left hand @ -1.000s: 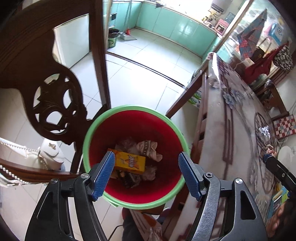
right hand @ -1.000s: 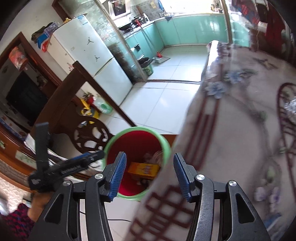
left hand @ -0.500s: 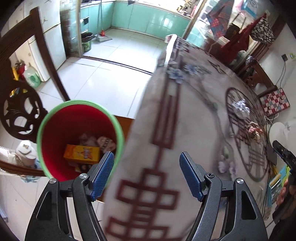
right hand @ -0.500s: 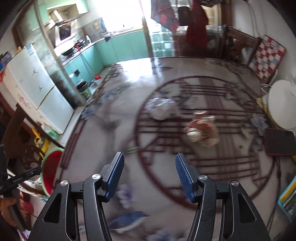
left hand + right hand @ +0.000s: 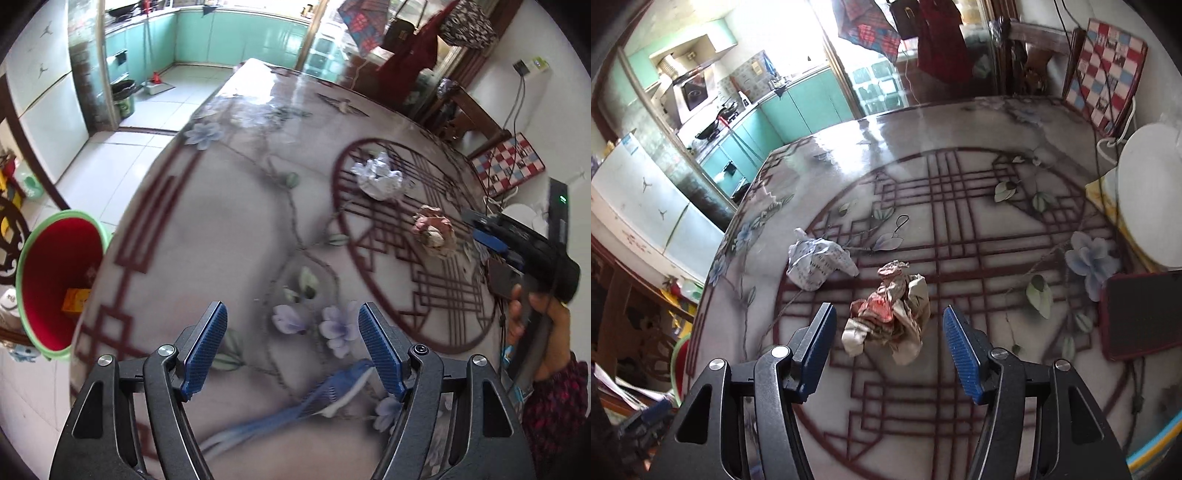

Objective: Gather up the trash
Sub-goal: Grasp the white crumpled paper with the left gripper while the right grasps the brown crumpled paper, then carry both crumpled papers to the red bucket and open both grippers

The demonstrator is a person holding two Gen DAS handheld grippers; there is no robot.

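Note:
A crumpled brown and red wrapper point(image 5: 890, 314) lies on the patterned table point(image 5: 960, 221), just ahead of my right gripper point(image 5: 888, 347) and between the lines of its blue pads. The pads stand apart and do not touch it. A crumpled white paper point(image 5: 816, 262) rests a little farther off to the left. In the left wrist view both scraps, the white paper point(image 5: 378, 175) and the wrapper point(image 5: 432, 230), lie far ahead. My left gripper point(image 5: 293, 347) hangs open and empty over the table's near part. The red bin point(image 5: 48, 273) with a green rim stands beside the table at left.
A hand point(image 5: 546, 325) holds the right gripper point(image 5: 484, 232) at the table's right side. A dark red flat device point(image 5: 1141, 314) and a white round object point(image 5: 1148, 199) sit at the right edge. A carved wooden chair point(image 5: 9, 236) stands by the bin. Kitchen floor lies beyond.
Both grippers swung away from the bin to over the table. The right one now hovers at the brown and red wrapper with its pads slightly wider apart.

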